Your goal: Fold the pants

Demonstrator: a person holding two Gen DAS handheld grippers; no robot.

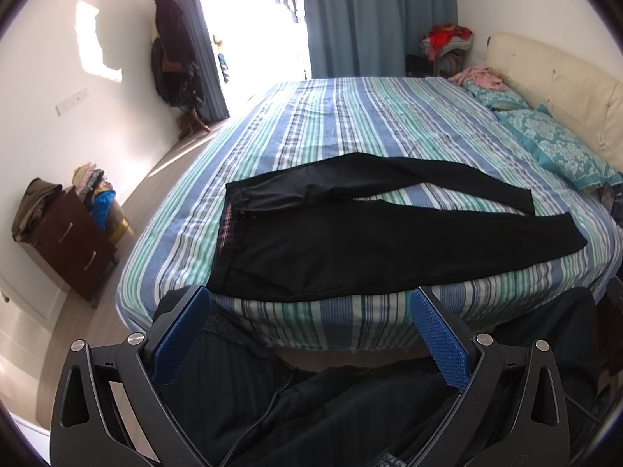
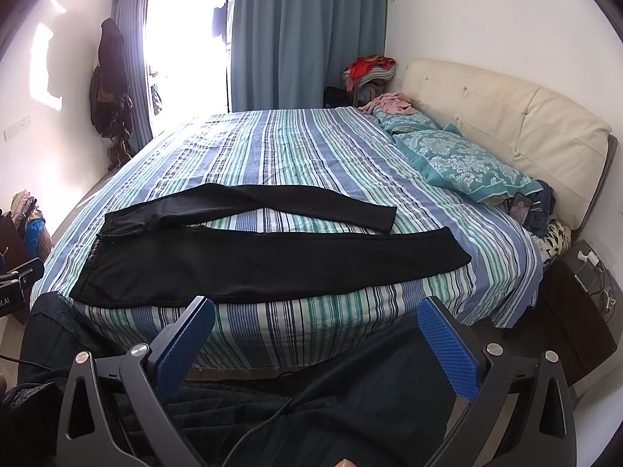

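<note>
While I hold both tools back from the bed's near edge, my left gripper (image 1: pixel 311 334) stands wide open with nothing between its blue pads, and my right gripper (image 2: pixel 317 344) is spread just as wide and just as empty. Ahead of both, the black pants (image 1: pixel 350 249) lie flat on the striped bedspread (image 1: pixel 311 124), close to the near edge. Their waistband (image 1: pixel 229 233), showing a strip of plaid lining, sits ahead and left of my left gripper; the two legs run off to the right, parted in a narrow V, with the cuffs (image 2: pixel 455 249) ahead and slightly right of my right gripper. Neither gripper touches the cloth. Far left of the left gripper stands a dark dresser (image 1: pixel 74 245) heaped with clothes. Far right, beyond the right gripper, teal patterned pillows (image 2: pixel 467 167) lean at a cream headboard (image 2: pixel 525 124). At the left edge of the right view, a black clamp carries white lettering I cannot fully read.
</note>
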